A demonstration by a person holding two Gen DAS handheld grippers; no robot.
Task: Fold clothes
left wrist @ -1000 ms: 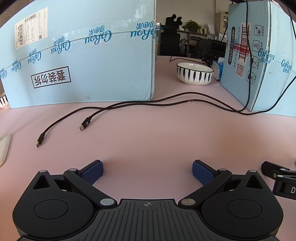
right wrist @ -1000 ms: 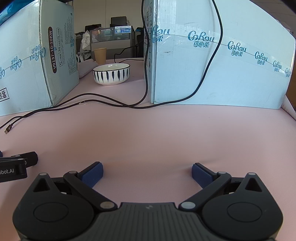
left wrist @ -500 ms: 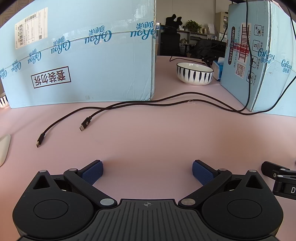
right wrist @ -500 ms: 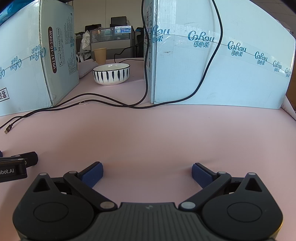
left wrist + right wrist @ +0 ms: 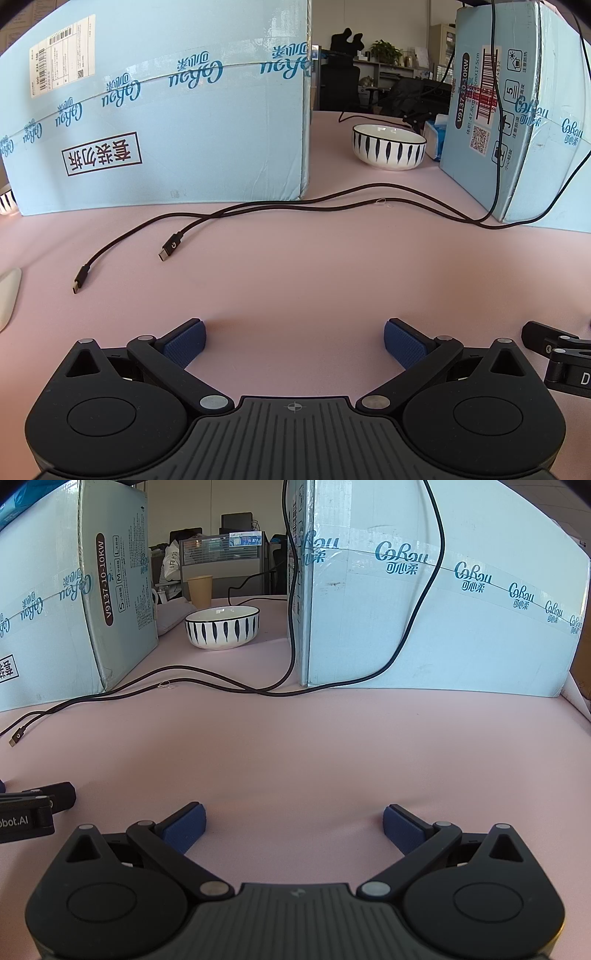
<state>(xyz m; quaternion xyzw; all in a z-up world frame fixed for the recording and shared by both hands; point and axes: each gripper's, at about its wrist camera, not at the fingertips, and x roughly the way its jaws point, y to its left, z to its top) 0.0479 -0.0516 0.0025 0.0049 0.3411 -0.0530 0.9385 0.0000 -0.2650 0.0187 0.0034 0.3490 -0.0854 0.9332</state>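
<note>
No garment shows in either view. My left gripper rests low over the pink tabletop, open, with nothing between its blue pads. My right gripper sits the same way over the pink surface, open and empty. Each gripper's edge shows in the other's view: the right one as a black part at the far right, the left one as a black part at the far left.
Two black USB cables trail across the table between large light-blue cartons. A striped white bowl stands in the gap behind them. A pale object lies at the left edge. A paper cup stands further back.
</note>
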